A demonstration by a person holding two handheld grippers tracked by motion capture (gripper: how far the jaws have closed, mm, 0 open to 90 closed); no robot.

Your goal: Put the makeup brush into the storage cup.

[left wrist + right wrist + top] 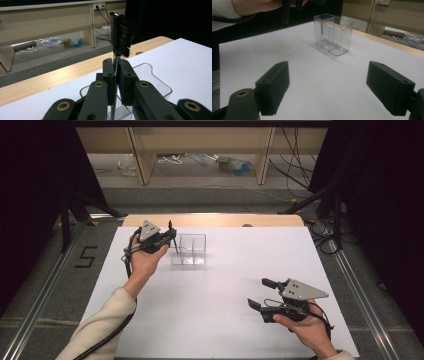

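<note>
Pinching the thin handle of a black bristled brush [120,35], the left gripper [116,72] holds it upright over the clear plastic two-compartment box [189,249] at the white bench's [220,320] far left. The right gripper's [262,294] fingers gape empty, near right.

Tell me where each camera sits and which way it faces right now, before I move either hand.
High view: above the person's side, facing forward and down on the white table; both forearms, left gripper and right gripper show.
Left gripper view: on the left gripper, facing its shut jaws, brush and clear holder.
Right gripper view: on the right gripper, facing the holder across the table; open jaws and the other hand show.
Shared: the clear holder.
</note>
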